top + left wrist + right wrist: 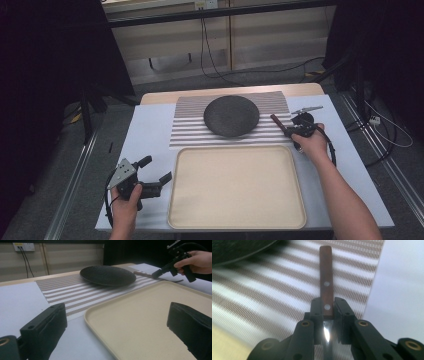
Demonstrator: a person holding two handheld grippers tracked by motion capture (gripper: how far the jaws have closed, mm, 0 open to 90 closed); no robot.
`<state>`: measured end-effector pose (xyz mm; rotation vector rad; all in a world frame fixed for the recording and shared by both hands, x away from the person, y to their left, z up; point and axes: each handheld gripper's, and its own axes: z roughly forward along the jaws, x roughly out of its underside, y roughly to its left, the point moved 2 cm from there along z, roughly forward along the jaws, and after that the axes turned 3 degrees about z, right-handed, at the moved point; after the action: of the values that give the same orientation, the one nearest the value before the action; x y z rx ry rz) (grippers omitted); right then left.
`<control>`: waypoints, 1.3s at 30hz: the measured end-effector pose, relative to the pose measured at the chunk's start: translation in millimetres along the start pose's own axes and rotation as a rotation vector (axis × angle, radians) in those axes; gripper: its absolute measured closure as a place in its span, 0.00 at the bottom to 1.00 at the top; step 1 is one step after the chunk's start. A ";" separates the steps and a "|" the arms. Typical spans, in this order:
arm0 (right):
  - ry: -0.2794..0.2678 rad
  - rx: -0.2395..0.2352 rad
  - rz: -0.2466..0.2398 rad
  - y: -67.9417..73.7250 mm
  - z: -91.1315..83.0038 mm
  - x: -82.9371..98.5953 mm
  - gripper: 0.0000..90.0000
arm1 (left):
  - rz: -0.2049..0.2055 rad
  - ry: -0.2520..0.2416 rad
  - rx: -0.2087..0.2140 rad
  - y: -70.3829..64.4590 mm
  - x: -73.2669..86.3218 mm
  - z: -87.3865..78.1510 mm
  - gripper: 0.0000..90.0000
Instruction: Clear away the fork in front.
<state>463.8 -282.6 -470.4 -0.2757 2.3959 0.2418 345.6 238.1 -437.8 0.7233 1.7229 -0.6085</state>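
Note:
My right gripper (288,131) (327,310) is shut on a knife, clamping the blade end of its brown wooden handle (276,121) (326,277). The handle has two rivets and points out over the striped placemat (190,131) (274,290); the shiny blade (326,335) runs back between the jaws. A dark round plate (231,116) (107,275) rests on the placemat just left of the knife. My left gripper (157,168) (117,323) is open with nothing between its jaws, held low beside the left edge of the beige tray (235,185) (150,315).
The tray lies in front of the placemat on a white table cover (150,130). Cables (210,55) trail on the floor behind the table, and dark stands rise at both sides.

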 end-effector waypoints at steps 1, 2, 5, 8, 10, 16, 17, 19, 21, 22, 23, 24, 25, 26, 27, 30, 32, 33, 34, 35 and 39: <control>0.009 -0.009 0.005 0.1 -4.0 3.2 0.87 | 0.000 -0.001 0.001 -0.6 0.0 0.1 0.03; 0.018 -0.006 -0.006 -0.1 -7.2 5.7 0.87 | 0.004 0.003 0.003 -1.1 -0.1 0.2 0.03; 0.019 0.001 -0.016 1.6 -10.5 10.4 0.86 | 0.011 0.009 0.005 -1.8 0.2 1.0 0.03; 0.032 0.018 -0.058 3.3 -8.9 8.3 0.86 | 0.017 0.015 0.004 -1.8 0.6 1.4 0.03; 0.046 0.023 -0.038 3.9 -8.5 6.8 0.86 | 0.016 0.015 0.003 -2.0 0.8 1.7 0.03; 0.069 0.045 0.000 6.4 -7.5 4.9 0.87 | 0.025 0.022 0.002 -1.9 1.0 1.7 0.03; 0.070 0.037 0.011 5.2 -7.3 4.5 0.87 | 0.023 0.020 0.003 -2.1 0.9 1.8 0.03; 0.068 0.035 0.030 5.0 -7.3 4.7 0.87 | 0.022 0.018 0.000 -2.0 0.9 2.0 0.03; 0.066 0.052 0.025 6.8 -7.1 4.5 0.88 | 0.025 0.021 -0.002 -1.6 0.8 2.1 0.03; 0.066 0.052 0.025 6.8 -7.1 4.5 0.88 | 0.019 0.018 -0.002 -2.2 0.7 2.0 0.03; 0.067 0.057 0.020 7.5 -7.1 4.3 0.88 | 0.024 0.018 0.000 -2.3 0.4 1.6 0.03; 0.068 0.055 0.021 7.4 -7.3 4.1 0.88 | 0.026 0.016 -0.003 -2.4 0.0 1.0 0.03; 0.067 0.048 0.016 6.6 -7.4 4.0 0.88 | 0.023 0.012 -0.003 -2.6 -0.4 0.4 0.03; 0.062 0.039 0.013 5.6 -7.8 4.6 0.88 | 0.019 0.009 -0.003 -2.6 -0.8 0.1 0.03; 0.051 0.035 0.021 5.0 -8.2 5.7 0.88 | 0.022 0.006 -0.005 -1.7 -1.1 0.1 0.03; 0.043 0.034 0.019 5.2 -9.6 6.6 0.88 | 0.013 0.006 -0.008 0.2 -0.8 1.4 0.03; 0.042 0.012 0.021 4.8 -12.3 6.0 0.88 | 0.014 0.007 -0.010 0.6 -0.8 1.5 0.03; 0.042 0.012 0.021 4.8 -12.3 6.0 0.88 | 0.015 0.004 -0.010 0.9 -1.0 1.3 0.03; 0.039 0.007 0.023 5.0 -14.2 6.0 0.88 | 0.014 0.003 -0.010 1.0 -1.2 1.0 0.03; 0.031 0.001 0.019 5.0 -16.1 6.1 0.88 | 0.015 0.003 -0.012 1.4 -1.3 0.7 0.03; -0.022 -0.021 0.033 2.6 -27.3 8.5 0.88 | 0.013 0.004 -0.013 1.1 -1.1 1.2 0.03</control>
<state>439.8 -288.0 -455.8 -0.2419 2.3793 0.2834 347.4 237.8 -437.1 0.7268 1.7232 -0.5862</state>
